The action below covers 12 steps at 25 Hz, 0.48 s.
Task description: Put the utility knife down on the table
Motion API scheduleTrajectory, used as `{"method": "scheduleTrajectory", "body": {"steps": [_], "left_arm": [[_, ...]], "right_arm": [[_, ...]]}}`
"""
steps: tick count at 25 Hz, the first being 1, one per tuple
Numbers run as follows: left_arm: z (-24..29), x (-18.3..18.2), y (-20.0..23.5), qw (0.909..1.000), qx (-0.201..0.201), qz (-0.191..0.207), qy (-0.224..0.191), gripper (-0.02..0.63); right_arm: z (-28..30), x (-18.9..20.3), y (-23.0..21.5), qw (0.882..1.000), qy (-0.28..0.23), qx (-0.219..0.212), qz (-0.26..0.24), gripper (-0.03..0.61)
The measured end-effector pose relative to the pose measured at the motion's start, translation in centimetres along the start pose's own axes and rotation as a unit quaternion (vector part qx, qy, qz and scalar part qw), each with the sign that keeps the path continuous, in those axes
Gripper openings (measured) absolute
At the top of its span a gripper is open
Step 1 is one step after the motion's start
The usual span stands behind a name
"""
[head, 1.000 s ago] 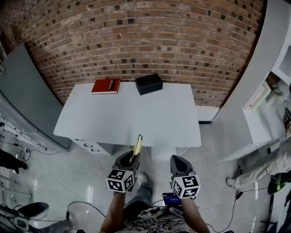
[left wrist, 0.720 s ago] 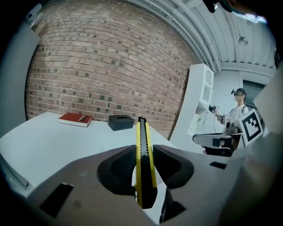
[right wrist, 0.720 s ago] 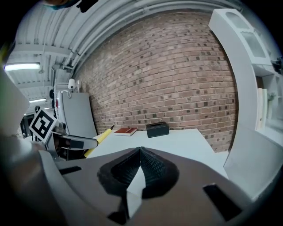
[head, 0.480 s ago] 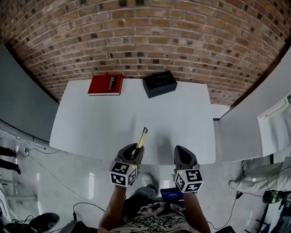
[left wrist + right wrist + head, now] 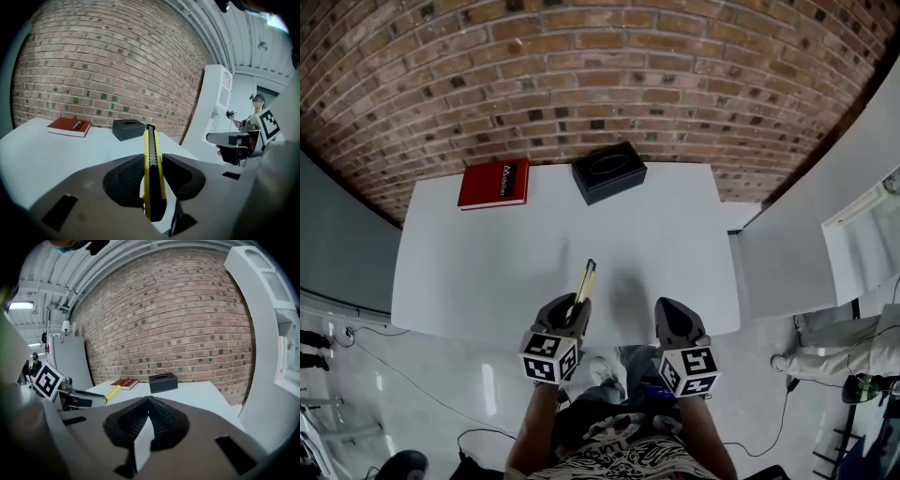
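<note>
A yellow and black utility knife (image 5: 585, 280) (image 5: 152, 173) is clamped between the jaws of my left gripper (image 5: 574, 314) (image 5: 151, 180). It points forward over the front part of the white table (image 5: 487, 272), above its surface. From the right gripper view the knife (image 5: 112, 392) shows as a yellow bar at the left. My right gripper (image 5: 670, 319) (image 5: 148, 414) hangs at the table's front edge with its jaws pressed together and nothing between them.
A red book (image 5: 494, 183) (image 5: 69, 126) lies at the table's back left. A black tissue box (image 5: 608, 172) (image 5: 127, 129) (image 5: 163, 382) stands at the back middle. A brick wall (image 5: 600, 84) runs behind the table. A white partition (image 5: 825, 234) stands on the right.
The view has closed in on the table. My left gripper has carried the knife forward from in front of the table's edge to over its front part. The right gripper stays beside it.
</note>
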State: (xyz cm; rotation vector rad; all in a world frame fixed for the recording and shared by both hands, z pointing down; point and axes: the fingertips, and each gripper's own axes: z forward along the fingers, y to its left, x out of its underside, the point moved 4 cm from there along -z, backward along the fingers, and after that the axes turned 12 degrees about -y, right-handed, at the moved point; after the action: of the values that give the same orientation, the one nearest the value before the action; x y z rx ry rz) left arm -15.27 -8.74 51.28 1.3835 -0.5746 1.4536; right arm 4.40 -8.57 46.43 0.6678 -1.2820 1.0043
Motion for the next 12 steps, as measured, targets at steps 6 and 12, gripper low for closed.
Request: {"method": "scheduleTrajectory", "body": {"steps": [6, 12], "left_arm": [[1.0, 0.2, 0.1, 0.9999, -0.008, -0.006, 0.002, 0.124], [2.2, 1.0, 0.2, 0.9997, -0.014, -0.007, 0.018, 0.124]], "right_arm": [[0.8, 0.5, -0.8, 1.000, 0.011, -0.014, -0.005, 0.000], [1.4, 1.0, -2.4, 1.000, 0.014, -0.013, 0.001, 0.000]]}}
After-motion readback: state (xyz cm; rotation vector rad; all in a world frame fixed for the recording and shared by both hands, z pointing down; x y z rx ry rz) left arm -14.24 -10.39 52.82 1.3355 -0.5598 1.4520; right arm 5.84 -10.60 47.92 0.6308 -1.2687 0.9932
